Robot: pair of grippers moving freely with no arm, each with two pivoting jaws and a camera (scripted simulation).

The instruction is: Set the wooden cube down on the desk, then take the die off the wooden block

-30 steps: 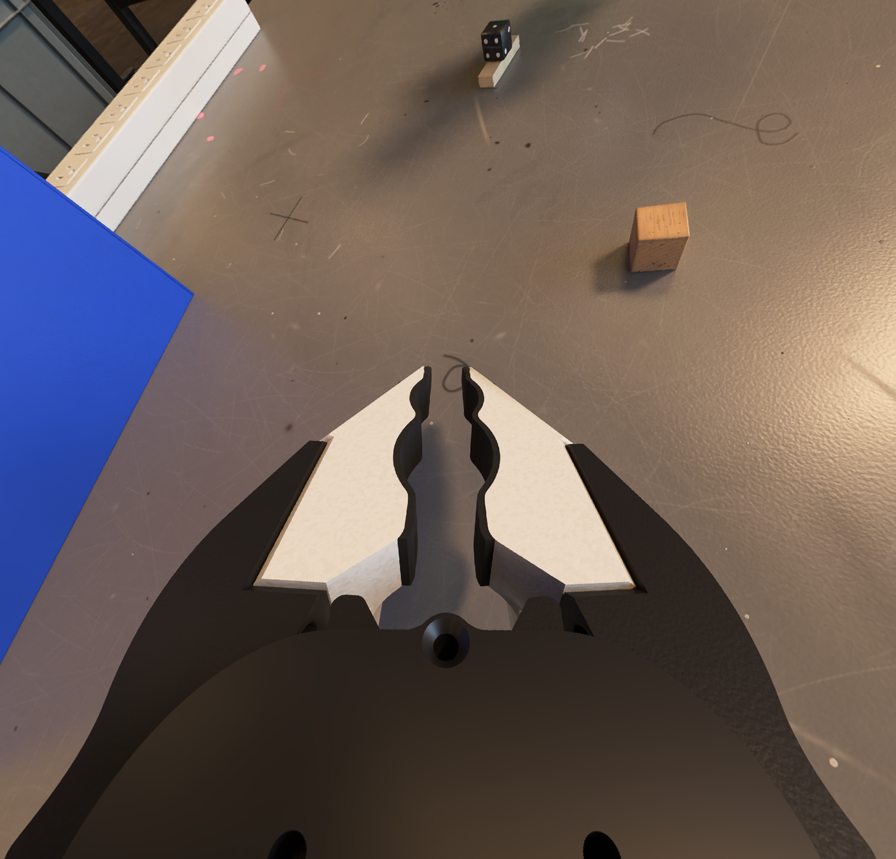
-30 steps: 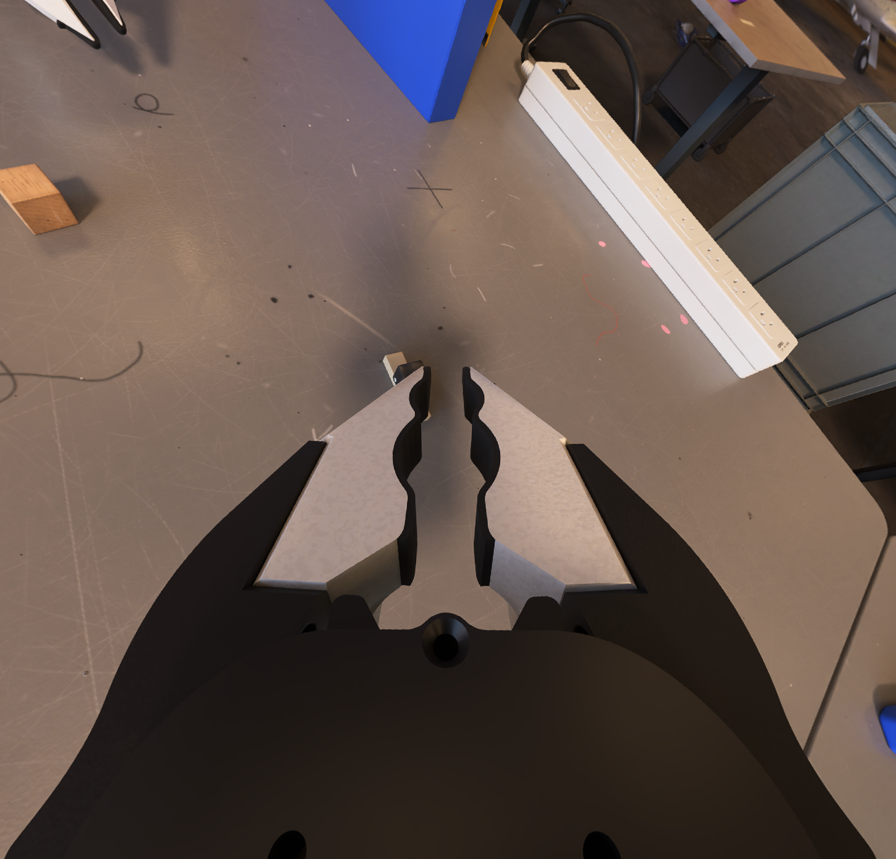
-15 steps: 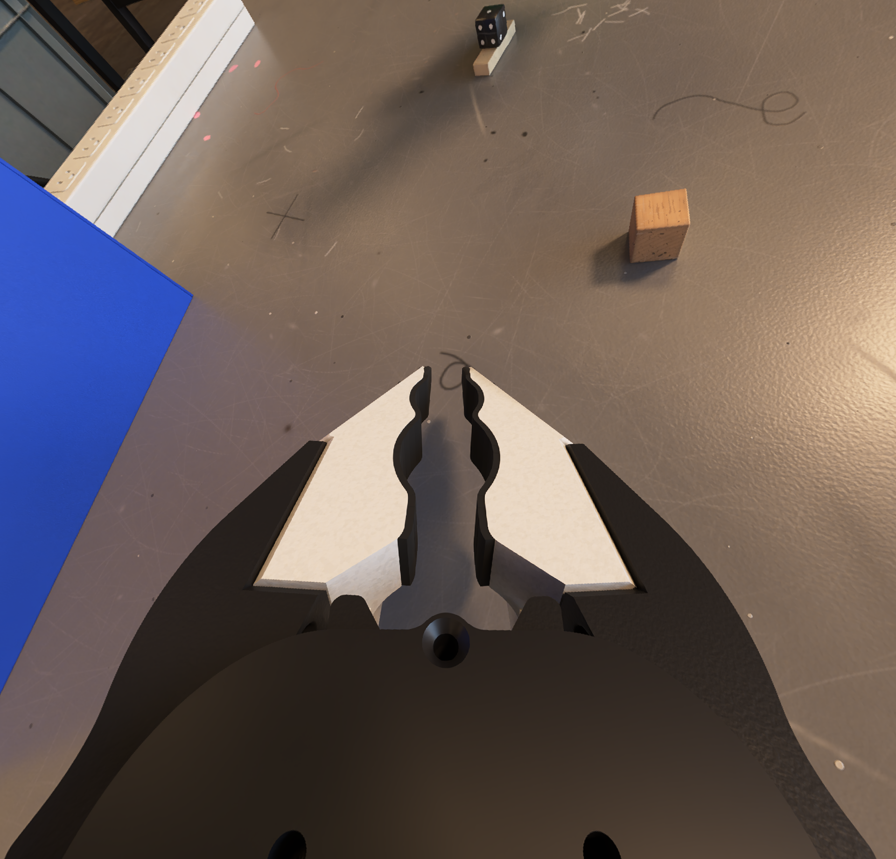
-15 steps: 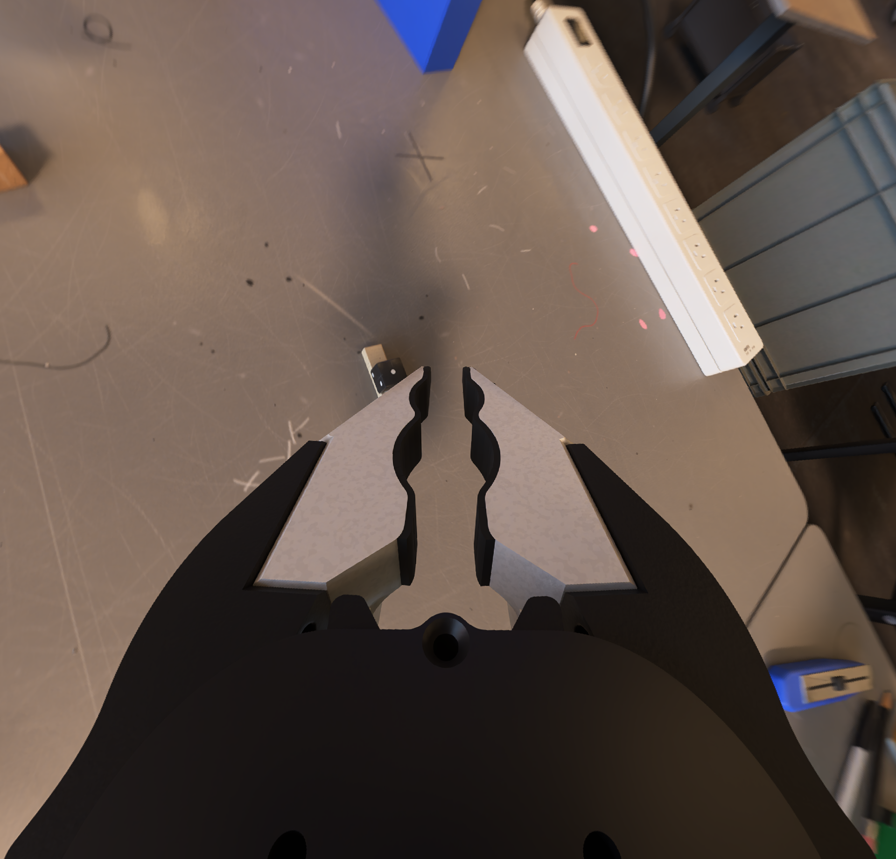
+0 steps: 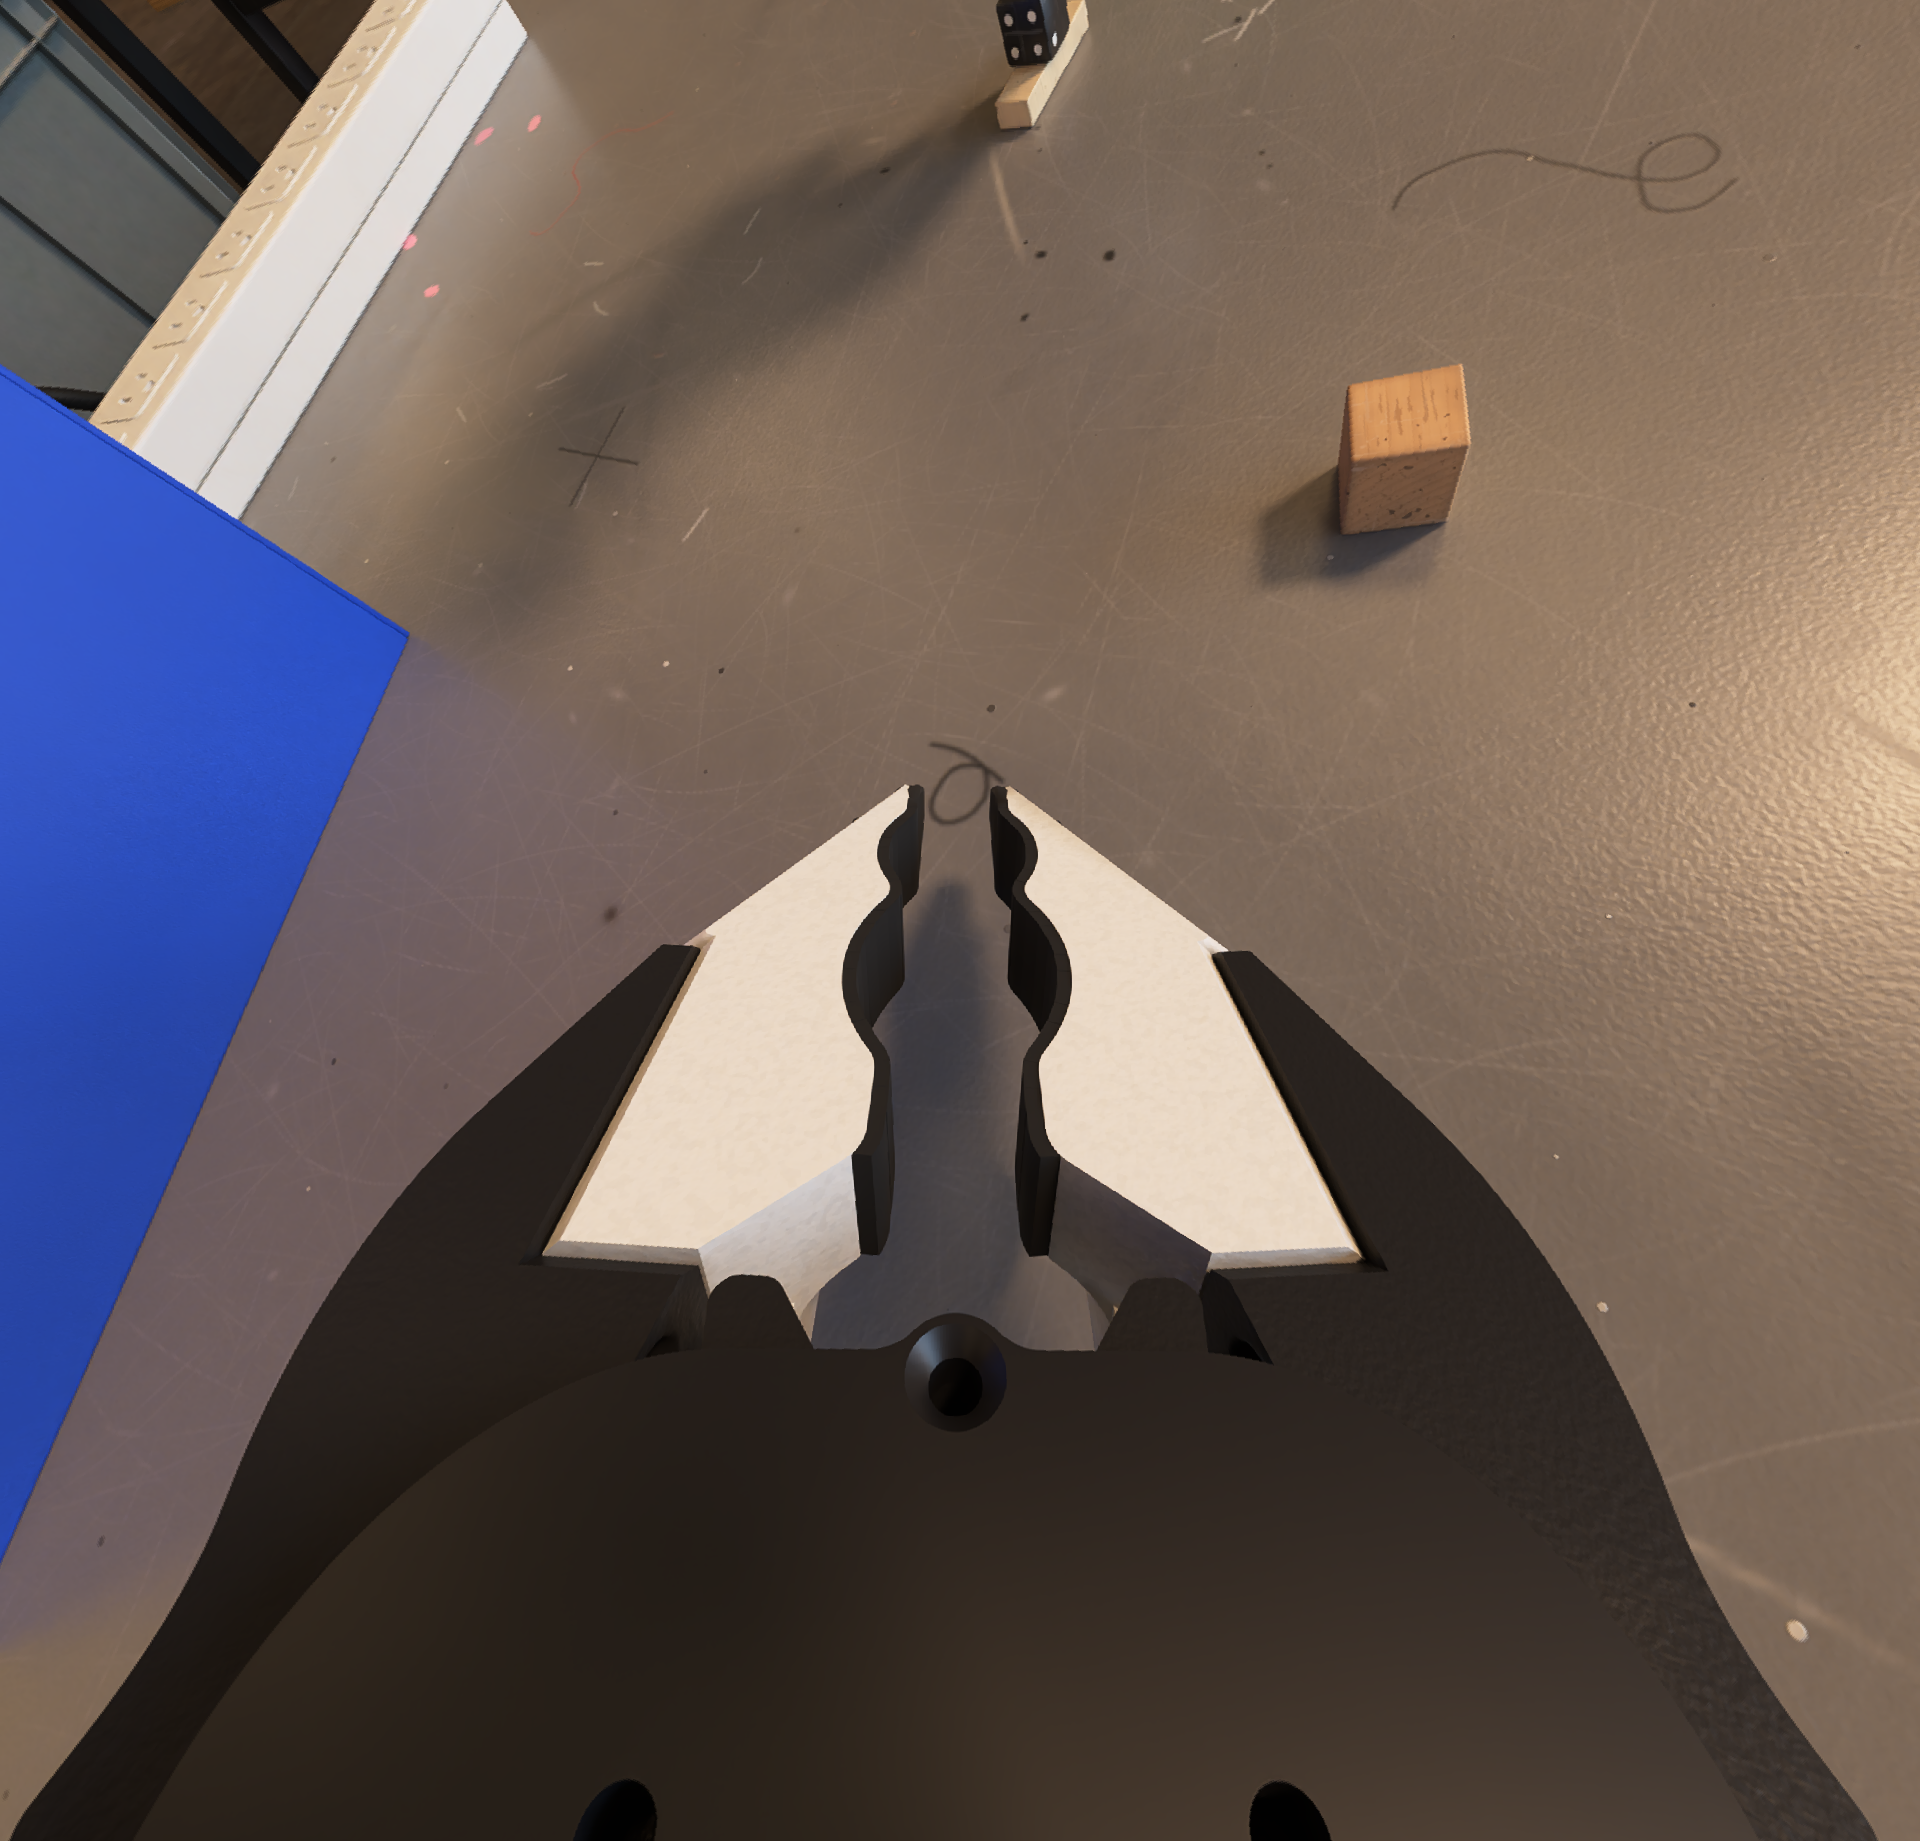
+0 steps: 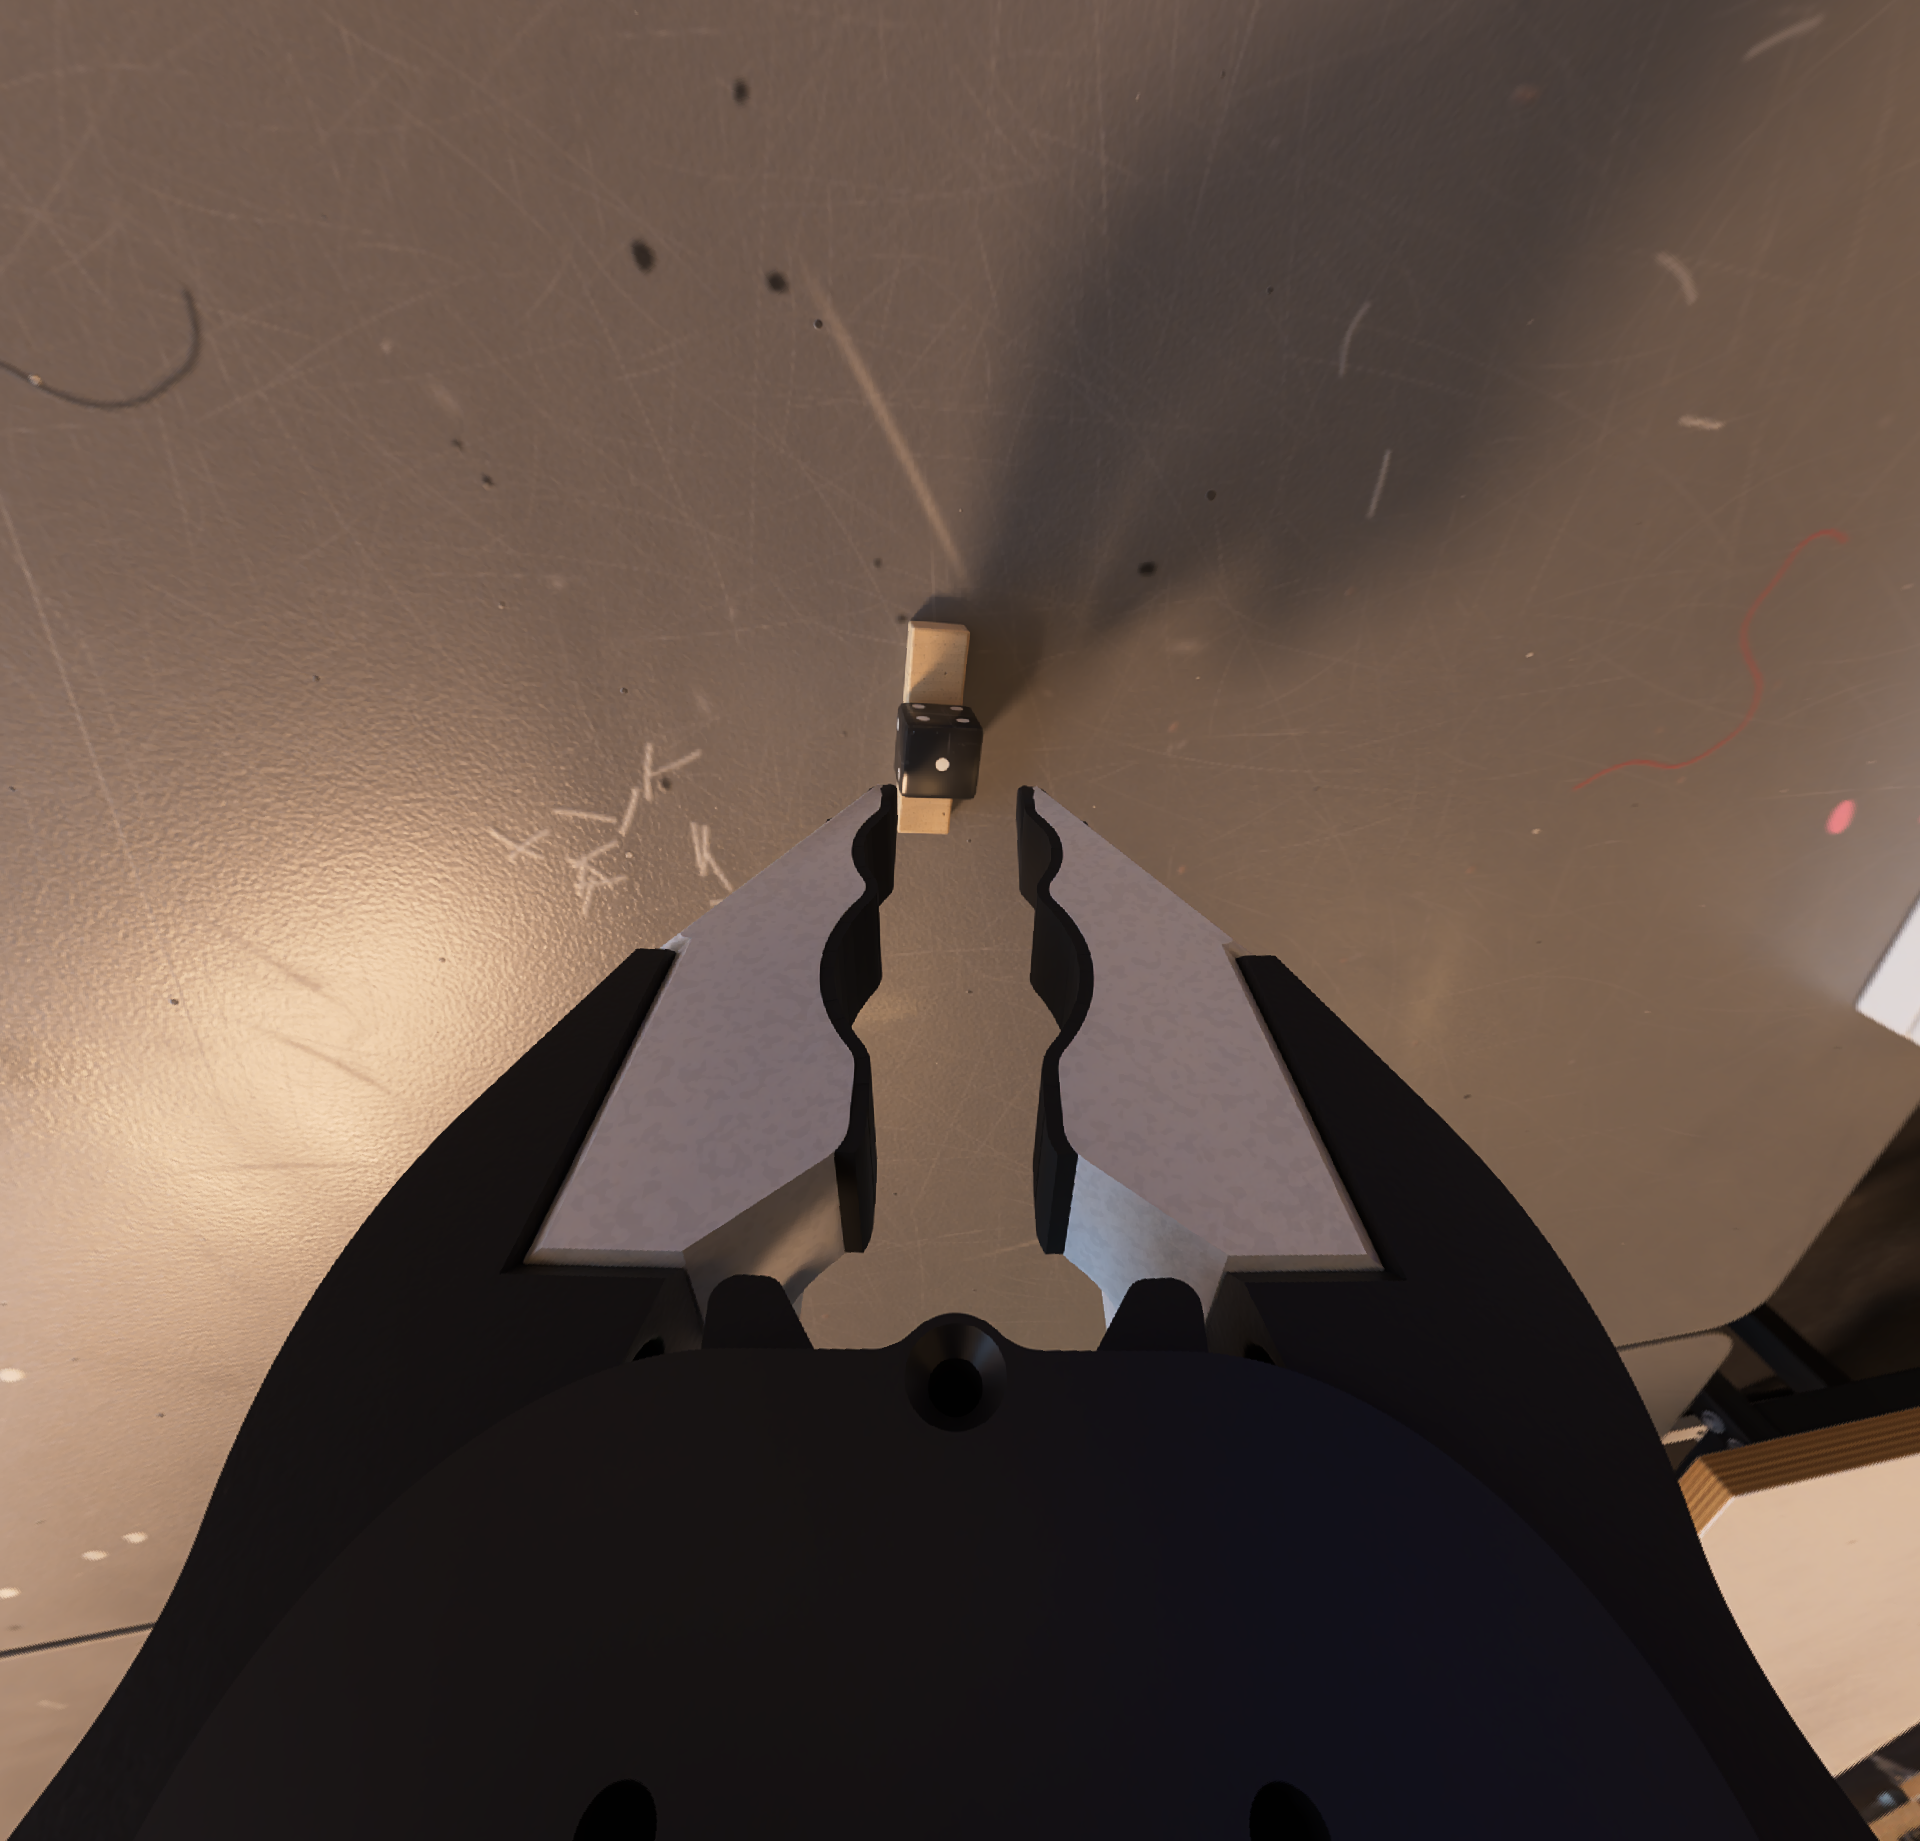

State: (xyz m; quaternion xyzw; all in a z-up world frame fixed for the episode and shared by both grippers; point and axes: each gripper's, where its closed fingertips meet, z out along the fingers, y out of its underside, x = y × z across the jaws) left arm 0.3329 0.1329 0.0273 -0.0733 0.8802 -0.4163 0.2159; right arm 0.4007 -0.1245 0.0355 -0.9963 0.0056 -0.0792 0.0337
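The wooden cube (image 5: 1403,449) stands on the desk (image 5: 1558,960), free of any grip and well apart from the wooden block (image 6: 937,671). The black die (image 6: 938,761) sits on that block. The right gripper (image 6: 954,799) hovers just short of the die, fingers spread, holding nothing. The left gripper (image 5: 954,799) is well apart from the block, fingers narrowly parted and empty.

A black die (image 6: 938,761) with white pips is sitting on a pale wooden block (image 6: 937,660), a tan wooden cube (image 5: 1403,459) is resting on the scratched grey-brown tabletop (image 5: 1558,856).
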